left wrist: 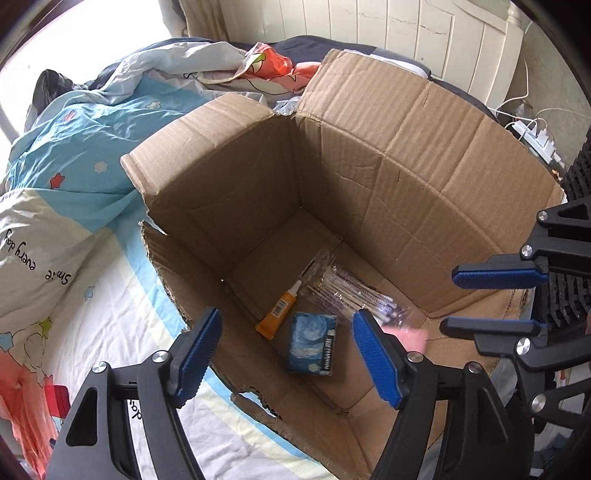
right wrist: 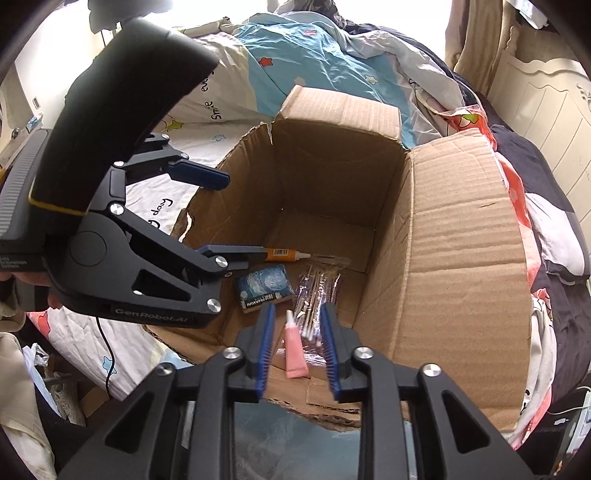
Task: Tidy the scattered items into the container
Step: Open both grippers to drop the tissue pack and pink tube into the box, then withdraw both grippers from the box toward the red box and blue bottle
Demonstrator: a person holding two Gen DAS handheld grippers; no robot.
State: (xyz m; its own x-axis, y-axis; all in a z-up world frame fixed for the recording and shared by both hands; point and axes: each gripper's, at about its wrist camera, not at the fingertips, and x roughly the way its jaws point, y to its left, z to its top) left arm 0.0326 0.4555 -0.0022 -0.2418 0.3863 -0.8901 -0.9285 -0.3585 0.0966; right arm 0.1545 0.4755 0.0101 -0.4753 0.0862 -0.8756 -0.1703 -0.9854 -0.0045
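Note:
An open cardboard box (left wrist: 369,155) stands on the bed; it also shows in the right wrist view (right wrist: 461,258). On its floor lie an orange tube (left wrist: 279,310), a blue starry box (left wrist: 313,343), a clear pack of cotton swabs (left wrist: 351,291) and a pink tube (right wrist: 294,354). My left gripper (left wrist: 284,354) is open and empty over the box's near edge. My right gripper (right wrist: 297,347) is open above the pink tube, which lies free below the jaws. The right gripper also shows in the left wrist view (left wrist: 480,302), and the left gripper in the right wrist view (right wrist: 221,218).
A rumpled blue and white duvet (left wrist: 74,147) covers the bed left of the box. A white headboard (left wrist: 369,26) stands behind. A power strip with cables (left wrist: 535,136) lies at the right. The box's near edge is torn.

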